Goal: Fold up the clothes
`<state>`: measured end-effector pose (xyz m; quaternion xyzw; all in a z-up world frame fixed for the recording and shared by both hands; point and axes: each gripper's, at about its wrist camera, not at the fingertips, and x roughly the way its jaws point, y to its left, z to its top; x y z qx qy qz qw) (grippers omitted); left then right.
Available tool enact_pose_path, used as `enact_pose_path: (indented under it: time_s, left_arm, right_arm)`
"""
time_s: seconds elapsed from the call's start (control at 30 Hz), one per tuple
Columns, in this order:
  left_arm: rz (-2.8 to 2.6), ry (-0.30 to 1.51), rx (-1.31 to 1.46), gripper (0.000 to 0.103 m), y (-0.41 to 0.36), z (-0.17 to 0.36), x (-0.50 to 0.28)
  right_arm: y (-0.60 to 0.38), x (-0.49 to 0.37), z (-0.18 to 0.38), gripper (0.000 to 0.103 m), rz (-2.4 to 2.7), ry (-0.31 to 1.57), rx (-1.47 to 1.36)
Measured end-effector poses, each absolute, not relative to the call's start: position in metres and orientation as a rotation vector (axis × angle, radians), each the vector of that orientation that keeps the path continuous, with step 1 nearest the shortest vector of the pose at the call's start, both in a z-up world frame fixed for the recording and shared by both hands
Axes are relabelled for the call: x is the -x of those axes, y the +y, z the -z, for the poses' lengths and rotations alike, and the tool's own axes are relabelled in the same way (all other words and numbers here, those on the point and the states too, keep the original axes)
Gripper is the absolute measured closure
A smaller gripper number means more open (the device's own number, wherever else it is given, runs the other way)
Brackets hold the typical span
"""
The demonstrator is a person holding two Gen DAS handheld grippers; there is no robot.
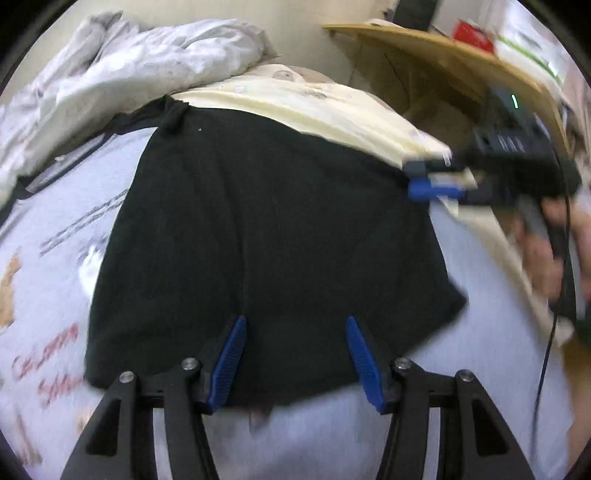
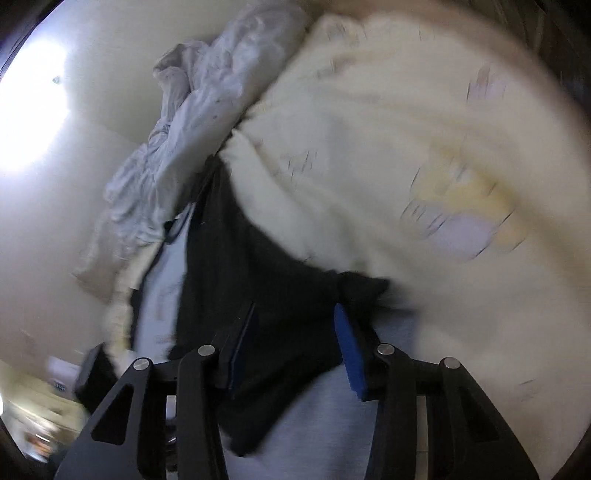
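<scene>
1. Lying flat on a pale printed sheet (image 1: 48,266): a black garment (image 1: 266,236), spread wide, its near hem just beyond the left gripper (image 1: 295,325).
2. Hovering over that near hem with blue fingers (image 1: 231,354) standing apart, nothing between them, not pressing the cloth.
3. Reaching in from the right in the left wrist view: the right gripper (image 1: 428,181), held in a hand (image 1: 543,243), blurred, at the garment's far right corner.
4. Showing in the right wrist view: right gripper (image 2: 295,314) with fingers (image 2: 349,354) parted above the black garment (image 2: 258,280); no cloth pinched between them, though blur is hiding fine contact.
5. Lying along the garment's far edge: a cream blanket (image 1: 314,107), partly overlapping it.
6. Sitting bunched at the far left: a crumpled white cloth (image 1: 129,62), against the wall.
7. Standing at the far right: a wooden shelf (image 1: 436,55) with a red item (image 1: 472,35) on it.
</scene>
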<state>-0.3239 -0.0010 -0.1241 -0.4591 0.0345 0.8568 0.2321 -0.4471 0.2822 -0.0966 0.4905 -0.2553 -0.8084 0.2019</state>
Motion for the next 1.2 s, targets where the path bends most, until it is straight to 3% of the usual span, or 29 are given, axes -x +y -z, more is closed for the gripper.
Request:
enact_pose_path:
  time_s: [0.13,0.23,0.4,0.5,0.63,0.77,0.9,1.07,1.2]
  left_arm:
    - [-2.443,0.059,1.175,0.046,-0.024,0.099,0.303]
    - [-2.584,0.000,1.143,0.043,-0.042,0.089,0.316]
    - [-2.610,-0.225,1.404,0.043,-0.069,0.128,0.348]
    - [-2.591,-0.209,1.376,0.043,-0.072,0.126,0.339]
    - [-2.535,-0.323,1.340,0.042,-0.092,0.102,0.311]
    - [-2.675,-0.455,1.133,0.041,-0.150,0.056,0.264]
    - [-2.861,-0.828,0.941,0.038,-0.259,0.034,0.229]
    - [-3.007,-1.393,0.736,0.038,-0.380,0.044,0.197]
    - [-3.197,-1.362,0.764,0.038,-0.419,0.049,0.193]
  right_arm:
    - [0.268,0.428,0.065,0.053,2.324,-0.465,-1.281]
    - [0.223,0.408,0.046,0.053,2.348,-0.151,-1.205]
    - [0.165,0.387,0.074,0.053,2.334,0.209,-1.281]
    - [0.157,0.389,0.099,0.052,2.322,0.315,-1.404]
    - [0.159,0.391,0.098,0.052,2.303,0.306,-1.441]
    - [0.151,0.387,0.061,0.052,2.286,0.305,-1.350]
    - [0.115,0.390,0.017,0.052,2.223,0.282,-1.261]
    - [0.046,0.402,-0.032,0.052,2.117,0.218,-1.154]
    - [-0.031,0.406,-0.050,0.052,2.098,0.320,-1.087]
